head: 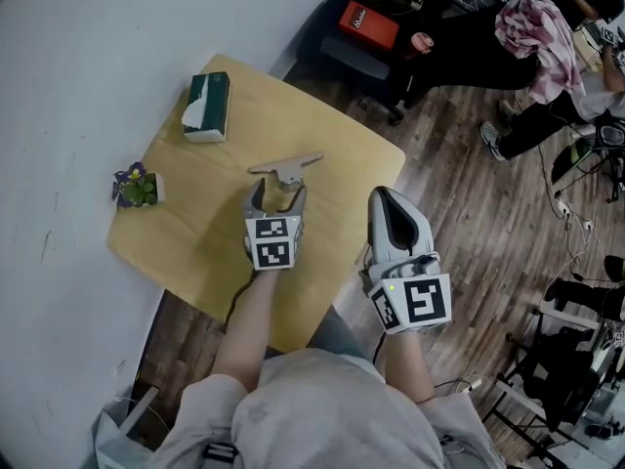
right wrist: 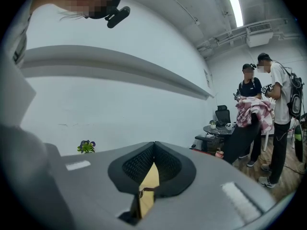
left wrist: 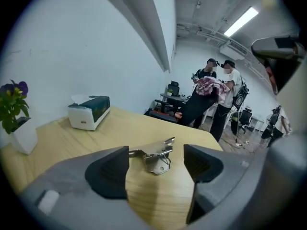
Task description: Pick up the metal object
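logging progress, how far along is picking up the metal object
Done: the left gripper is lined up, jaws open. In hand: nothing; the silver bent metal bracket lies on the light wooden table just ahead of those jaws. To do: close on it and lift. The right gripper sits shut, aside.

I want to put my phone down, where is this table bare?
Bare wood lies between the tissue box, the potted flower and the metal object, and between that object and the right-hand corner of the table. The middle is crowded: the left gripper close behind the metal object.
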A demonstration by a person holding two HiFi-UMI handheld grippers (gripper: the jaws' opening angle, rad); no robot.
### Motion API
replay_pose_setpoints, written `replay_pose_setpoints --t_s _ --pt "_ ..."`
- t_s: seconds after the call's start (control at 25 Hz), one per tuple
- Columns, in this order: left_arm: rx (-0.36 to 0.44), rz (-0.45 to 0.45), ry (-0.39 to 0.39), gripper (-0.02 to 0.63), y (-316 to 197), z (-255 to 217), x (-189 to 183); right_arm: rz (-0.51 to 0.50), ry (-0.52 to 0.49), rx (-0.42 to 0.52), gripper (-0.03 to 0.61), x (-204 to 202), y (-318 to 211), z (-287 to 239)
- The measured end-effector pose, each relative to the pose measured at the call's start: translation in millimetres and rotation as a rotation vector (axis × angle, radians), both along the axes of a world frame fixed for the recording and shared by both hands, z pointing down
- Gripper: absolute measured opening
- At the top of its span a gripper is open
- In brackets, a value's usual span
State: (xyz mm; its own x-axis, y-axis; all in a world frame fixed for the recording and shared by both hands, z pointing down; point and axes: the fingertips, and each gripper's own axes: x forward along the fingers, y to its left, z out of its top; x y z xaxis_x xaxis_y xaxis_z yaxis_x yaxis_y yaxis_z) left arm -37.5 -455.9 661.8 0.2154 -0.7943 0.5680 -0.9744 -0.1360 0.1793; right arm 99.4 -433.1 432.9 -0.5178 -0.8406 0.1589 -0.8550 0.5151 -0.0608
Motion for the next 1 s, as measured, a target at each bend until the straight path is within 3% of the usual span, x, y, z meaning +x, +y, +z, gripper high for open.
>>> replay_pose_setpoints --t_s 0.16,0.48,0.72,1.0 --pt "-0.073 -0.030 -0.020 0.386 -7.1 23.2 2.5 -0.004 0.003 -0.014 0.000 5.0 -8.0 6.9" --pt "-0.127 -0.102 -0.039 0.417 -25.9 42.8 8.4 0.004 0.010 -0.040 0.000 17.0 -20.8 19.3" --pt "-0.171 -0.184 -0.044 0.417 -37.3 55.3 9.5 0.012 0.010 -0.054 0.000 25.9 -28.7 24.6" --pt "-0.204 -0.245 -0.130 0.377 -36.6 61.1 1.5 0.014 0.008 -0.063 0.000 32.6 -35.3 29.3"
